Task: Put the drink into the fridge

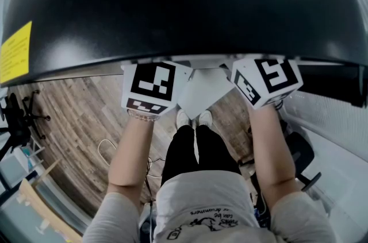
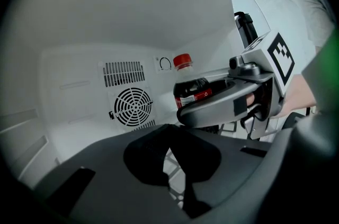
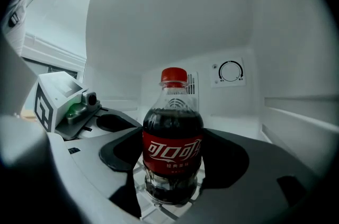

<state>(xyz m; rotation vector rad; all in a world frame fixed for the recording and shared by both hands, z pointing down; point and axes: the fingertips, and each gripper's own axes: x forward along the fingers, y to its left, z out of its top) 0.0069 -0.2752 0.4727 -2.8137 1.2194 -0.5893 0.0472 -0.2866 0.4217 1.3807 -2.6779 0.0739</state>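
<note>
While the head view catches only the fridge's [image 1: 172, 0] black top across the upper frame, with the left marker cube [image 1: 152, 87] and right marker cube [image 1: 267, 80] tucked under its lip, the action is inside. Right claw [image 3: 173, 139] is pinching the cola bottle [image 3: 172, 151], dark pads pressed on either side of the red label, dead centre of the right gripper view. Bottle's upright, red cap on, its base at the white wire shelf [image 3: 159, 213]. A thermostat dial [image 3: 231, 71] sits on the back wall, upper right of the bottle. Over in the left gripper view, the left claw [image 2: 169, 135] is pressed together at the tips, nothing in it, low in the frame. The round fan grille [image 2: 132, 106] is left of centre, and the bottle shows right of it, behind the right claw's grey jaw.
</note>
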